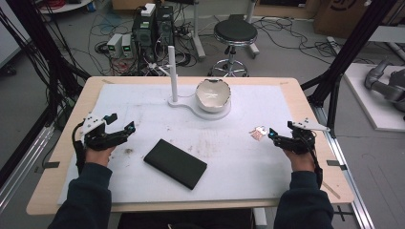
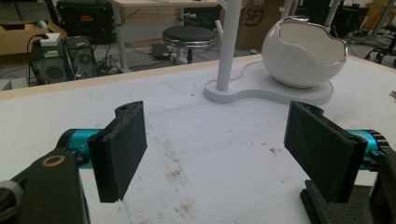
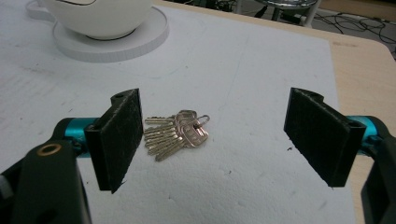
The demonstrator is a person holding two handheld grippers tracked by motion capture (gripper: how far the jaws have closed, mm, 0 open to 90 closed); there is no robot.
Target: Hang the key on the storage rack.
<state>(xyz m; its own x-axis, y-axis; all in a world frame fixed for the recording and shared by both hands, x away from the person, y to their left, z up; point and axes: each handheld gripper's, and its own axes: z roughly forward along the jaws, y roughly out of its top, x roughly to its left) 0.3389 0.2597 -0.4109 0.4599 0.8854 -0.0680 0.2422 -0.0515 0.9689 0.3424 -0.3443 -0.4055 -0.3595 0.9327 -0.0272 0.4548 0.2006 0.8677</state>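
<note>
Keys (image 3: 175, 134) lie on the table (image 1: 239, 162) just ahead of the right tongs (image 3: 212, 140), whose jaws stand wide and empty. Left tongs (image 1: 116, 125) are wide too. Judged step: approach; next, advance, straddle the bunch, close.

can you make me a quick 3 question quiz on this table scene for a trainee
1. True or false: the right gripper is shut on the bunch of keys.
2. What lies nearest the left gripper? A) the black case B) the white egg-shaped bowl C) the white post
3. Fill in: the bowl rests on a white ____ shared with the post.

Key
1. False: both jaws stand open, and the keys lie on the white mat just ahead of them.
2. A
3. base
</note>
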